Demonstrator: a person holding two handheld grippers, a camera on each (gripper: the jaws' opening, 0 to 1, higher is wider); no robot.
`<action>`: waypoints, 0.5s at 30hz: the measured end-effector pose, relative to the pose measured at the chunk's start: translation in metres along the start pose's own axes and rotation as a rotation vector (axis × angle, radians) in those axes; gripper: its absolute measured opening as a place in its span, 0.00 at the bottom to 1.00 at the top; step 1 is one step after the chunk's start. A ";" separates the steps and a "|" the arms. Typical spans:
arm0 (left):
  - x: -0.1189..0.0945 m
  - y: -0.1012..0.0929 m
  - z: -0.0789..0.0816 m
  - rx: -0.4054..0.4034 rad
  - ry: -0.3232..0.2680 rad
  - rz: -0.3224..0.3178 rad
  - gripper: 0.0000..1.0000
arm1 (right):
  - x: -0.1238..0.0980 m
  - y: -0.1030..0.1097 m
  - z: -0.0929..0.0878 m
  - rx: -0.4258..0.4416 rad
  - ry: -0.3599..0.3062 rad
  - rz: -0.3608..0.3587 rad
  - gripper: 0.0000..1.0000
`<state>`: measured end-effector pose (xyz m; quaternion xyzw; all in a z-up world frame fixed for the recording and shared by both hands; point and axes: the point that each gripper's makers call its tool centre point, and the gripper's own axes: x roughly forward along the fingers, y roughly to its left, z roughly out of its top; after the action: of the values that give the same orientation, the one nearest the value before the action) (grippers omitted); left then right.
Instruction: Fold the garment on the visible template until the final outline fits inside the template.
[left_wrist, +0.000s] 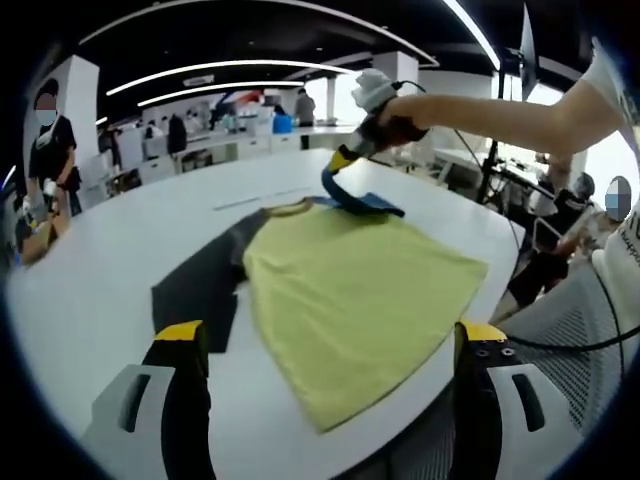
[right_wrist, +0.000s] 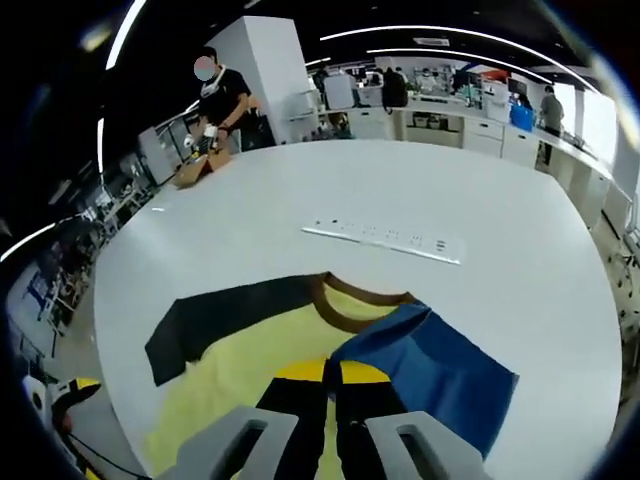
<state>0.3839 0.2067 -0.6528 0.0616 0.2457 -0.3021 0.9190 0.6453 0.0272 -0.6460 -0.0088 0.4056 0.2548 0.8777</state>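
Lying flat on the white table (left_wrist: 90, 290), the yellow T-shirt (left_wrist: 360, 290) covers most of a dark template (left_wrist: 200, 285) — its blue sleeve (left_wrist: 350, 195) is pinched by the right gripper (right_wrist: 331, 385), jaws closed on it. The left gripper (left_wrist: 325, 345) hovers at the hem, jaws wide apart. A white power strip (right_wrist: 385, 238) lies beyond.

Garment (left_wrist: 360, 300) soft matt cloth; table (right_wrist: 520, 200) smooth white, slight sheen
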 end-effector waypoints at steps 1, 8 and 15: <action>0.000 0.000 0.000 -0.003 -0.002 0.000 0.99 | 0.001 0.002 0.001 -0.007 0.001 0.003 0.00; -0.002 0.002 -0.003 -0.011 0.001 0.007 0.99 | 0.008 0.023 0.009 -0.043 -0.014 0.040 0.00; -0.003 0.002 -0.005 -0.020 0.001 0.010 0.99 | 0.013 0.038 0.013 -0.067 -0.024 0.069 0.00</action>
<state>0.3808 0.2112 -0.6560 0.0538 0.2491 -0.2949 0.9209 0.6447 0.0687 -0.6395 -0.0214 0.3865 0.2986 0.8724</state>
